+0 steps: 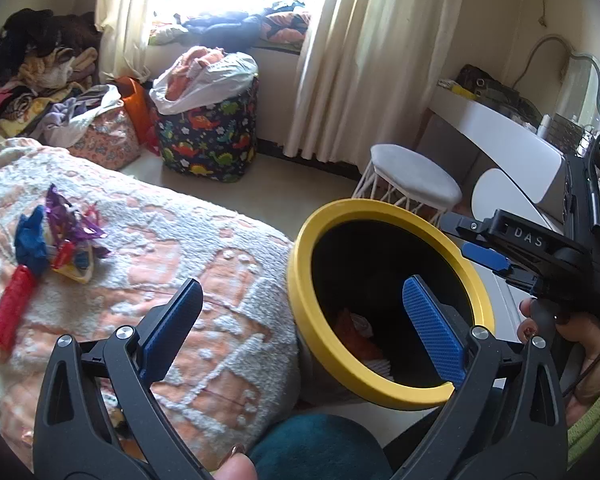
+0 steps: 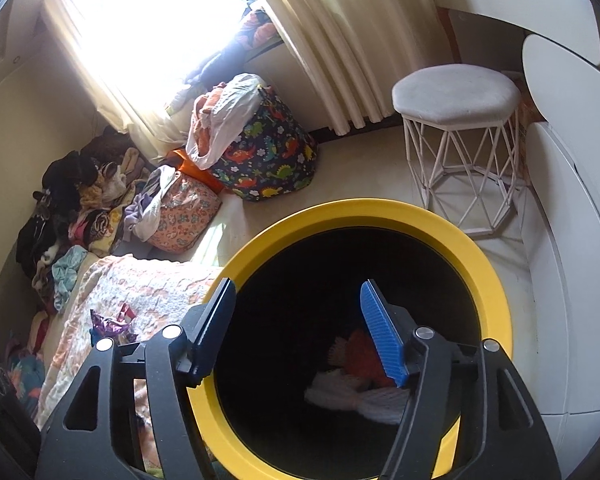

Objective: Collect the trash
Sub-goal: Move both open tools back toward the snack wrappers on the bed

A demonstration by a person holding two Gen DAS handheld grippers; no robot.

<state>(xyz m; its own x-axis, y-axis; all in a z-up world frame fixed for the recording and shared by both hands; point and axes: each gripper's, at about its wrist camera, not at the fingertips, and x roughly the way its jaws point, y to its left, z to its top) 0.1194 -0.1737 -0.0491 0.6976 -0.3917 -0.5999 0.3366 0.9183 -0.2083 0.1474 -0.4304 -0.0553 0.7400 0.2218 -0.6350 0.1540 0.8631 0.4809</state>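
Left gripper (image 1: 300, 324) spread wide, empty, beside the yellow-rimmed bin (image 1: 304, 264). Right gripper (image 2: 297, 330) parted, empty, over the bin mouth. Wrappers (image 1: 65, 236) on the bed (image 1: 219, 248).

There are 2 grippers, the left gripper (image 1: 304, 328) and the right gripper (image 2: 295, 334), each with 2 fingers. 1 yellow-rimmed bin (image 2: 496, 268) stands by 1 bed (image 1: 203, 240), with 1 white stool (image 2: 456, 92) beyond. 1 dinosaur-print bag (image 1: 207, 136) and 1 floral bag (image 1: 107, 136) sit on the floor. On the bed lie 1 red wrapper (image 1: 9, 308) and 1 purple foil wrapper (image 1: 67, 216).
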